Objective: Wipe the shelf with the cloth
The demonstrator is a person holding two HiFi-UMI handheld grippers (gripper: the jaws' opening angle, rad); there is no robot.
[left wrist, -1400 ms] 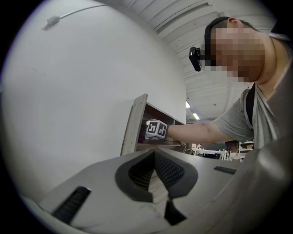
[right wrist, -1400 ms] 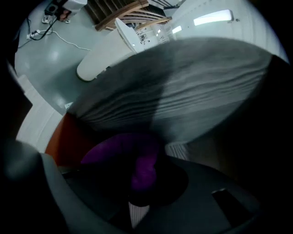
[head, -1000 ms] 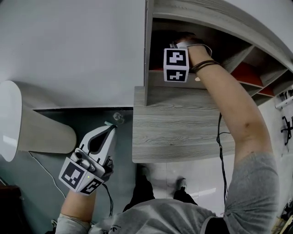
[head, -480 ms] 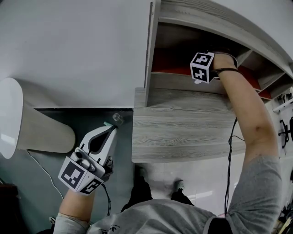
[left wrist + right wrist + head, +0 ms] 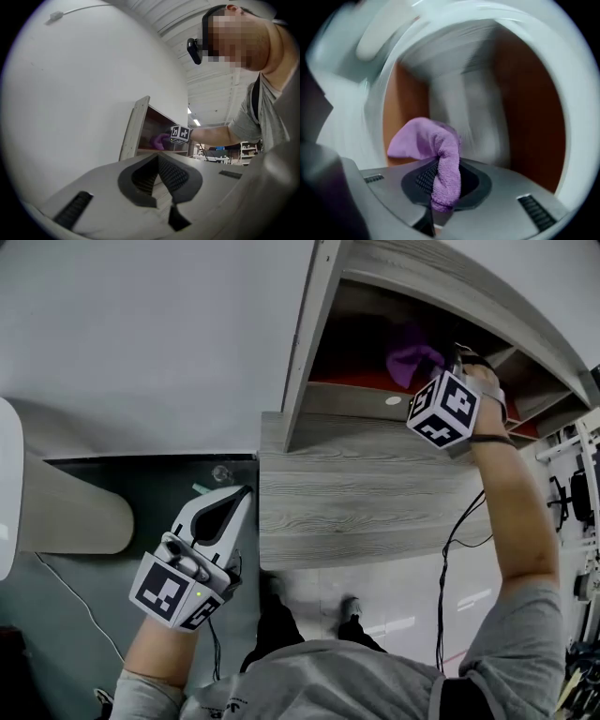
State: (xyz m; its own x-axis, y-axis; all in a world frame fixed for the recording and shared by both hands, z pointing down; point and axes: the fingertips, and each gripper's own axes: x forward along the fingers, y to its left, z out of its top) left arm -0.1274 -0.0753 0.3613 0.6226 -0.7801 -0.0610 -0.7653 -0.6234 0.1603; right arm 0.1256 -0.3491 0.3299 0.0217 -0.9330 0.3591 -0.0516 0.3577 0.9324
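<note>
The purple microfibre cloth (image 5: pixel 443 159) is pinched between the closed jaws of the right gripper (image 5: pixel 440 187) inside the red-lined compartment of the grey wood-grain shelf (image 5: pixel 375 484), so wiping is judged under way but unfinished, while the left gripper (image 5: pixel 161 185) is held low, closed on nothing.

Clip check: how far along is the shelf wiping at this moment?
Done: the purple cloth is clamped in the right gripper. In hand: that gripper holds it inside the shelf, in the red-floored compartment; contact with the surface isn't clear. Remaining: how much has been wiped cannot be judged. The left gripper is shut, empty, away from the shelf.
</note>
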